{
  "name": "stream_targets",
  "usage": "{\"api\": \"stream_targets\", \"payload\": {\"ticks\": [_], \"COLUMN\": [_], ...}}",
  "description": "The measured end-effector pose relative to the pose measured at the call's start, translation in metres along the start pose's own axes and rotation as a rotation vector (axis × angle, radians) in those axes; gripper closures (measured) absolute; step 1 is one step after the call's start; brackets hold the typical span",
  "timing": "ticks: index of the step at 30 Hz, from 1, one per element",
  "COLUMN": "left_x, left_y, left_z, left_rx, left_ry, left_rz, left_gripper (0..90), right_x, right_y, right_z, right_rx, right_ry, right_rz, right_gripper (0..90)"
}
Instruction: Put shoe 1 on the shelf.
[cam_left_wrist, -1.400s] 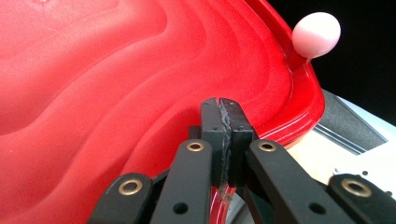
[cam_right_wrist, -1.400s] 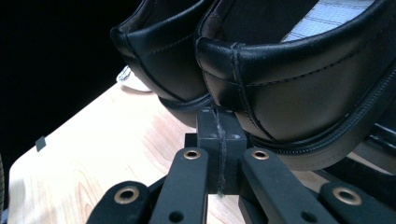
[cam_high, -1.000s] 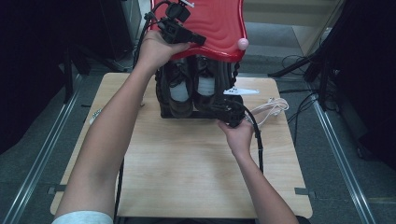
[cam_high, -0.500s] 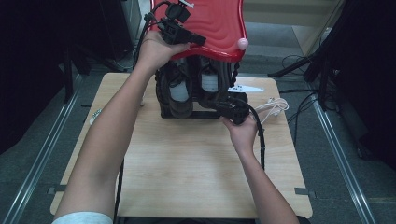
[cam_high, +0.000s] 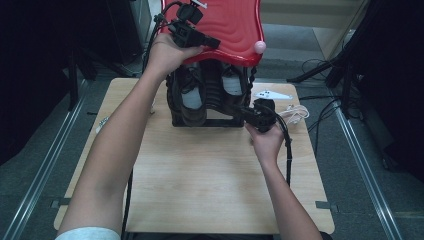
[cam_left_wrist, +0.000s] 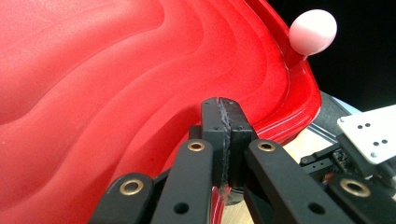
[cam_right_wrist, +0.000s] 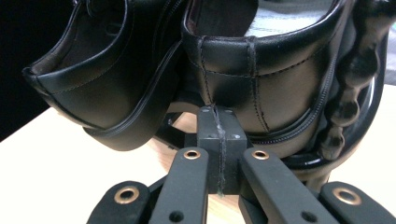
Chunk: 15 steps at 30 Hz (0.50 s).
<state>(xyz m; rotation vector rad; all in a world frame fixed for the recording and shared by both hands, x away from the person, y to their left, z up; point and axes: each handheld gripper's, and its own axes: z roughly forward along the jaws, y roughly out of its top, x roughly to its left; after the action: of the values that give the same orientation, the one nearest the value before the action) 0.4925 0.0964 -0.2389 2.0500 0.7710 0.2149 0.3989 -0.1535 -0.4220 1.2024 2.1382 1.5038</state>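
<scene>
A black shoe rack (cam_high: 210, 121) stands at the table's far middle under a wavy red plastic top (cam_high: 225, 30) with a pink ball (cam_high: 259, 47) at its corner. Two black leather shoes (cam_high: 191, 97) (cam_high: 231, 85) sit heel-out inside. My left gripper (cam_high: 212, 43) is shut and lies over the red top's (cam_left_wrist: 116, 70) front edge, its pads pressed together (cam_left_wrist: 225, 105). My right gripper (cam_high: 240, 111) is shut too, low at the rack's front right. Its tips (cam_right_wrist: 217, 114) sit right at the heel of the right shoe (cam_right_wrist: 261, 70); whether they touch is unclear.
The light wooden table (cam_high: 200, 175) spreads in front of the rack. A coiled white cable (cam_high: 295, 114) lies right of the rack beside my right hand. Metal rails run along both sides of the table, with dark stands and cables on the floor at the right.
My right gripper has shifted slightly to the right at the rack's front. The left gripper has stayed on the red top.
</scene>
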Motion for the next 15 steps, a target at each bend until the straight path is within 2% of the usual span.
{"api": "stream_targets", "payload": {"ticks": [4,9,10,11,12,13,15], "left_x": [0.0,0.0,0.0,0.0,0.0,0.0,0.001], "left_y": [0.0,0.0,0.0,0.0,0.0,0.0,-0.001], "left_z": [0.001,0.001,0.001,0.0,0.0,0.0,0.0], "left_rx": [-0.002,-0.002,-0.002,-0.002,-0.002,-0.001,-0.003], "left_ry": [0.001,-0.001,0.0,0.001,0.001,0.0,-0.003], "left_rz": [-0.002,-0.004,-0.003,-0.002,0.0,0.0,-0.003], "left_gripper": [90.0,90.0,90.0,90.0,90.0,90.0,90.0], "right_x": [-0.002,-0.006,-0.008,-0.008,-0.009,-0.013,-0.012], "right_y": [0.001,0.003,0.006,0.006,0.005,0.0,0.0], "right_z": [0.006,0.008,0.015,0.015,0.02,0.022,0.021], "right_rx": [-0.028,-0.037,0.011,0.011,0.045,0.01,0.02], "right_ry": [0.01,0.026,-0.018,-0.018,-0.033,0.025,0.035], "right_rz": [0.014,0.025,0.031,0.031,0.031,0.087,0.078], "right_gripper": [90.0,90.0,90.0,90.0,90.0,90.0,90.0]}}
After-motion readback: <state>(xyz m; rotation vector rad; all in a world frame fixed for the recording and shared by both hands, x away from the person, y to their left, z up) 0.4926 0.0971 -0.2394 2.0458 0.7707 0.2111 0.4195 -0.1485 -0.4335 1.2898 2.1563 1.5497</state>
